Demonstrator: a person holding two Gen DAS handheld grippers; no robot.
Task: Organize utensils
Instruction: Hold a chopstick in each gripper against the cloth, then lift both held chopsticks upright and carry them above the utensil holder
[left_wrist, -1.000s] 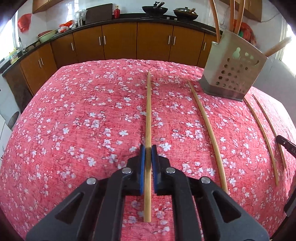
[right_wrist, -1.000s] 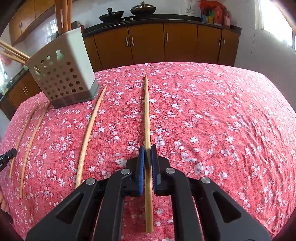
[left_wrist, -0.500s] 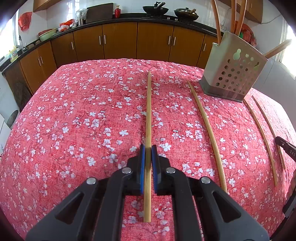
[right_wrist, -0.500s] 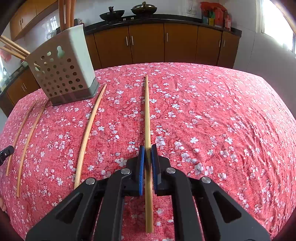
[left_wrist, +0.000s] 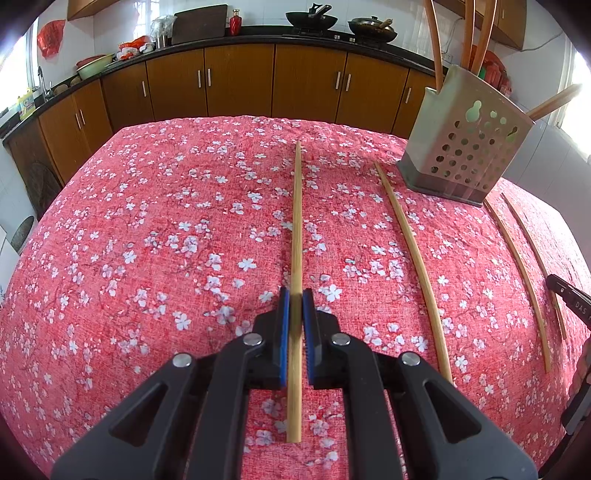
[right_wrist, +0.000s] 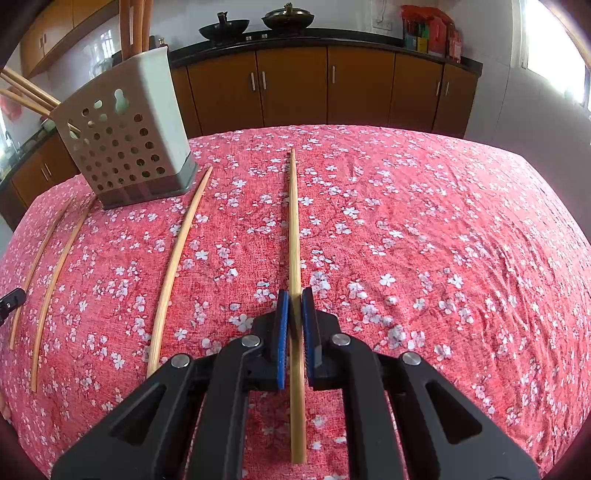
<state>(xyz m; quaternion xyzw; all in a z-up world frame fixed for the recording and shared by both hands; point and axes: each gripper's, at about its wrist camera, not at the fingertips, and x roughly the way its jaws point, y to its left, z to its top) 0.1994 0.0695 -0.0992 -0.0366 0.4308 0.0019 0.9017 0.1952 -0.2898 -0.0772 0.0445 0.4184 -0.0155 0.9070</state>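
My left gripper (left_wrist: 296, 295) is shut on a wooden chopstick (left_wrist: 296, 221) that runs straight ahead between its blue pads. My right gripper (right_wrist: 295, 295) is shut on another chopstick (right_wrist: 294, 229) the same way. A perforated grey utensil holder (left_wrist: 466, 147) stands at the far right in the left wrist view and at the far left in the right wrist view (right_wrist: 125, 144), with several chopsticks standing in it. Loose chopsticks lie on the red floral cloth: one (left_wrist: 410, 254) near the holder, two more (left_wrist: 517, 266) further right.
The red floral cloth (left_wrist: 147, 240) covers the whole table. In the right wrist view the loose chopsticks (right_wrist: 177, 258) lie to the left. The other gripper's tip shows at the right edge (left_wrist: 569, 299). Brown kitchen cabinets (left_wrist: 240, 81) stand behind the table.
Both grippers have risen slightly with their chopsticks; the holder and table look a little lower and farther. Both grips are unchanged.
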